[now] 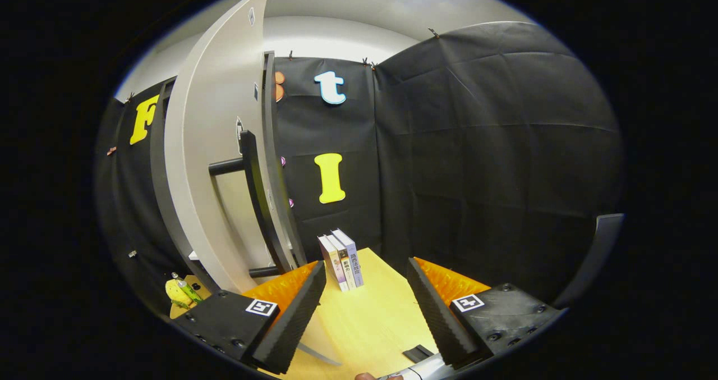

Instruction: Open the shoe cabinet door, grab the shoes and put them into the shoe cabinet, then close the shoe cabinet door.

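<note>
Our gripper holds its ridged black fingers spread wide over the pale wooden tabletop, gripping nothing. The tall grey shoe cabinet door stands up and left of the left finger, its long black bar handle running upright, so we judge the reach goes that way.

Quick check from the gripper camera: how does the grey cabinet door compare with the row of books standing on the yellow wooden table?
The tall pale grey cabinet door stands swung open, beyond the left finger; the three slim books stand low just ahead of the open gripper. The door is plain grey with a black bar handle; the books have printed, coloured spines. The door towers far above the books. Both stand upright.
</note>
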The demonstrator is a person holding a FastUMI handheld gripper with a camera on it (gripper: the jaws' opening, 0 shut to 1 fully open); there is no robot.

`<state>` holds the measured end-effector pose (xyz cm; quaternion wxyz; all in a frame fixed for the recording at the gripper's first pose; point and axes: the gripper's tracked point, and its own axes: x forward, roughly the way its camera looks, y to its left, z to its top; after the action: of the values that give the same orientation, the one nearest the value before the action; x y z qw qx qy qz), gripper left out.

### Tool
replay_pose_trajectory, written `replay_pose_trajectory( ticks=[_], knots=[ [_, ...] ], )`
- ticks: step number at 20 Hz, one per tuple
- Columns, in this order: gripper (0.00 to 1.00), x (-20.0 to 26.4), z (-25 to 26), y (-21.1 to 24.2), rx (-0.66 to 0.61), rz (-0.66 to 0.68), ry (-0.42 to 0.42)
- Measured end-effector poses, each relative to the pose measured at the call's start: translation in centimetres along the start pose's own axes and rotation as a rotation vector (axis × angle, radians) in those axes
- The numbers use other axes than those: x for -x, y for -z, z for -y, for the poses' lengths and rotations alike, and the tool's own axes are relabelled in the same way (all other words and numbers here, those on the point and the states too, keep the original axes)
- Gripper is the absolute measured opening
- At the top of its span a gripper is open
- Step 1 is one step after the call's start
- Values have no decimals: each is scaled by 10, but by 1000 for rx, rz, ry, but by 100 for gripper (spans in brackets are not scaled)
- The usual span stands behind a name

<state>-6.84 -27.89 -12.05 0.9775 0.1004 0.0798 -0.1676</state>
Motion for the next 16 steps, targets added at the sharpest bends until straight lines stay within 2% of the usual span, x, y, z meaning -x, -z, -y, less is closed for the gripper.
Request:
replay_pose_trajectory(
  ticks=[8, 16],
  knots=[
    [97, 30, -99, 23, -35, -23, -161],
    [97, 25, -216, 42, -36, -49, -326]
  ],
)
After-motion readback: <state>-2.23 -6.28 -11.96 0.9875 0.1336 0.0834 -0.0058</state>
